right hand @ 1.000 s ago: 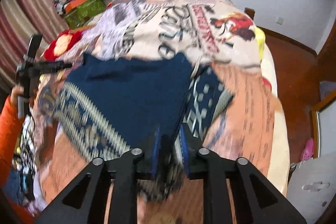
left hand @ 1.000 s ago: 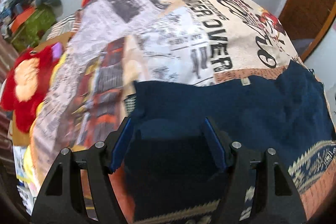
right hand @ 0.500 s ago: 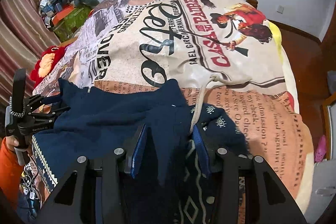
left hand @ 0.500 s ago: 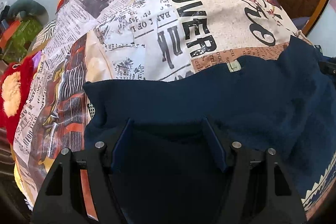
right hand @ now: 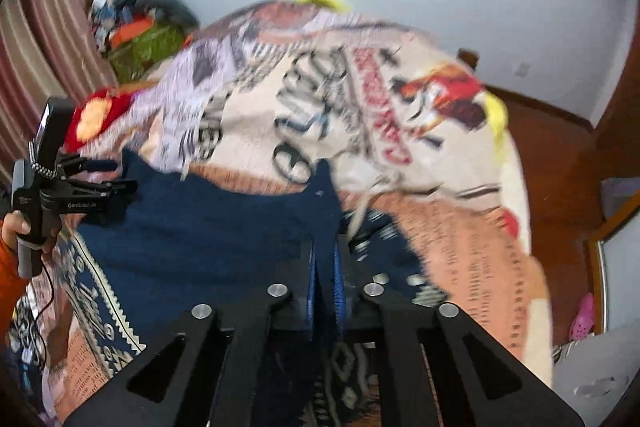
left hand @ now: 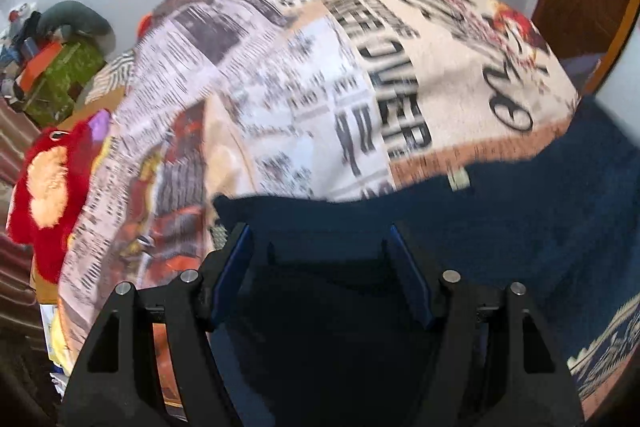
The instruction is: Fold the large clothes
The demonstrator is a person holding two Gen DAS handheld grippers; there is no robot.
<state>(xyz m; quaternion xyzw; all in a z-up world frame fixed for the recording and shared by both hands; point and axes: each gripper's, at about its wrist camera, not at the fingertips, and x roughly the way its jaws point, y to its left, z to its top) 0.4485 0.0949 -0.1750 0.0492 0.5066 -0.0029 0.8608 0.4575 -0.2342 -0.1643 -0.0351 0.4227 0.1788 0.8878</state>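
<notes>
— Where is the sweater (right hand: 224, 227) now?

— The dark blue sweater lies on the bed (right hand: 472, 239), on the printed blanket (left hand: 320, 87) with the newspaper pattern. It is on the near part of the bed, and its patterned band (right hand: 100, 307) is on the left side in the right wrist view.

— And the right gripper (right hand: 325, 279)?

— Its two fingers are pressed close together, with only a thin strip of the blue cloth between them. So it is clamped on the sweater, at the near edge. The cloth runs up and away from the fingers toward the middle of the bed. Just to the right of the fingers a light cord (right hand: 368, 203) lies on the blanket.

— And the left one?

— The left gripper (left hand: 320, 267) is at the left corner of the sweater. Its fingers (left hand: 230, 267) stand wide apart, and dark blue cloth fills the space between them and under them. In the right wrist view I see the same gripper (right hand: 108, 187) held by a hand (right hand: 24, 231), with its tips at the edge of the sweater. I cannot tell if they touch the cloth.

— What else is near?

— A red plush toy (left hand: 48, 183) lies beside the bed on the left, well apart from the sweater. The pictures are a little blurred.
</notes>
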